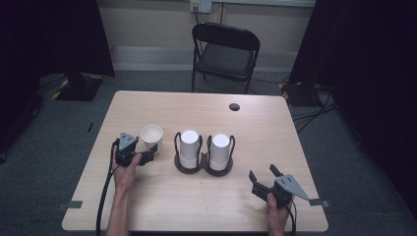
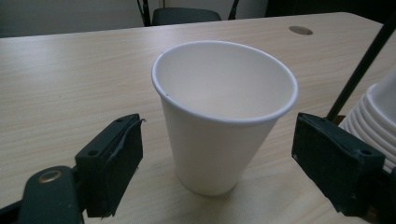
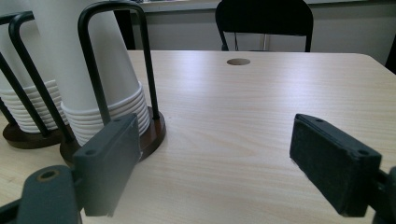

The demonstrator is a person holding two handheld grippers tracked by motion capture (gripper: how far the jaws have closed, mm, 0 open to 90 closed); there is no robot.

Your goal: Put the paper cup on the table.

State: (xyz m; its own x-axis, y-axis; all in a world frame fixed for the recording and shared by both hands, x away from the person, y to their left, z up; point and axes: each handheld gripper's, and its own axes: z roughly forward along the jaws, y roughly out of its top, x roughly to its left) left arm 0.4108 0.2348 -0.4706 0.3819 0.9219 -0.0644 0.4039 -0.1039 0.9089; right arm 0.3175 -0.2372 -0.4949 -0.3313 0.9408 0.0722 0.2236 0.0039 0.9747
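Note:
A single white paper cup (image 1: 151, 136) (image 2: 224, 116) stands upright and empty on the wooden table (image 1: 255, 128), left of centre. My left gripper (image 1: 150, 153) (image 2: 217, 126) is open, one jaw on each side of the cup, with a gap between each pad and the cup wall. Two stacks of upturned white cups (image 1: 189, 145) (image 1: 220, 147) (image 3: 93, 70) sit in a dark wire holder (image 1: 203, 167) at mid-table. Near the front right my right gripper (image 1: 264, 173) (image 3: 215, 126) is open and empty, the holder to its left.
A round cable hole (image 1: 234, 106) (image 3: 238, 61) marks the table's far side. A black folding chair (image 1: 226, 54) stands beyond the far edge. Bare tabletop lies between the holder and my right gripper.

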